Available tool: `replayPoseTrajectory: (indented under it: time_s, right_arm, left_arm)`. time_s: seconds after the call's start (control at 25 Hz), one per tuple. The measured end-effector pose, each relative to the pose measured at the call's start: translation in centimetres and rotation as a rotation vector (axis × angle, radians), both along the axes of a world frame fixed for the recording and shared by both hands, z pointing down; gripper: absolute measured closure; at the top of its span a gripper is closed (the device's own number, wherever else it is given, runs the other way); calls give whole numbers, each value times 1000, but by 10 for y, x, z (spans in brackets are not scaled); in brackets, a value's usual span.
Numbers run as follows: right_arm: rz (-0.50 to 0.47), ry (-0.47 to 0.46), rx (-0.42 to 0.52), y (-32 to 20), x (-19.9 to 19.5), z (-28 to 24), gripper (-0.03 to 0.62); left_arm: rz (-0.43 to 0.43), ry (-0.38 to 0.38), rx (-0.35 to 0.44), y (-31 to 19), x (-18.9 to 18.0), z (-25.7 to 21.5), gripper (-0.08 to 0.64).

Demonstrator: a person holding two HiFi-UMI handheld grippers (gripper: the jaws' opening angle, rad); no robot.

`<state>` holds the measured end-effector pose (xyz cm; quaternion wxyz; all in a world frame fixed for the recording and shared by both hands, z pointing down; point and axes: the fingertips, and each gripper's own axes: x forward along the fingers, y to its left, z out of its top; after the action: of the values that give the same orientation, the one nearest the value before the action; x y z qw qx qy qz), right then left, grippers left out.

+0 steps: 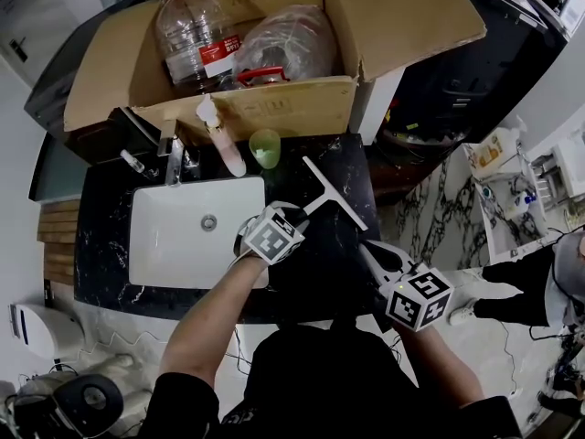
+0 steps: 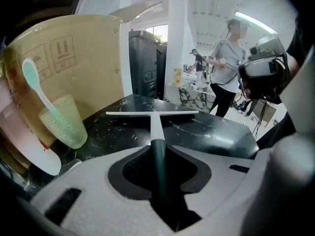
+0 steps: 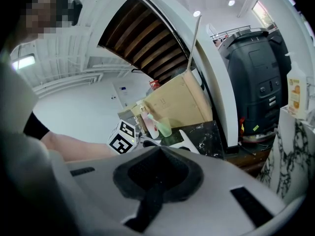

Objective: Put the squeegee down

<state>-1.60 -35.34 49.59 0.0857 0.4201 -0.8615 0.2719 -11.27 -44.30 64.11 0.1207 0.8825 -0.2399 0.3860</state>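
Note:
The squeegee (image 1: 331, 196) has a white T-shaped blade and a dark handle. It lies slantwise over the black marble counter (image 1: 320, 273), right of the sink. My left gripper (image 1: 297, 222) is shut on its handle. In the left gripper view the dark handle (image 2: 158, 166) runs between the jaws, with the white blade (image 2: 152, 113) crosswise ahead, low over the counter. I cannot tell whether the blade touches the counter. My right gripper (image 1: 373, 250) hovers at the counter's right front corner, shut, and holds nothing (image 3: 157, 176).
A white sink basin (image 1: 196, 231) with a faucet (image 1: 174, 158) sits left of the squeegee. Behind the squeegee stand a green cup (image 1: 265, 146) with a toothbrush (image 2: 37, 85) and a cardboard box (image 1: 274, 108) holding a water bottle. A person (image 2: 224, 70) stands beyond the counter.

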Motion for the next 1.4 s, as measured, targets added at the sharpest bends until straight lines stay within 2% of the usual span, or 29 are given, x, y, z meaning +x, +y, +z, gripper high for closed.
replayPoseTrajectory:
  time_s: [0.12,0.2,0.36,0.56,0.76,1.08,1.4]
  right_arm:
    - [2,1,7,-1,-2,-2,586]
    - [2,4,13,-1,-2,-4,586]
    - [0,33,45,-11,1,-13,586]
    - [8,56,109,-32,4,-33,586]
    - [-1,54,142,-44,-8,-49,586]
    - [-25,52,196,-53,-41,-71,586]
    - [23,49,248,-51,-60,-97,586]
  left_arm:
    - [-7,-10,-14,0,-4,4,454]
    - [2,13,-14,1,-2,-4,449]
    - [25,40,-5,2,1,-21,388]
    - [11,67,41,2,-6,-46,405]
    - [-7,59,65,6,-19,-73,437]
    - [-77,176,183,4,-50,-141,465]
    - [-65,259,266,26,-85,-191,485]
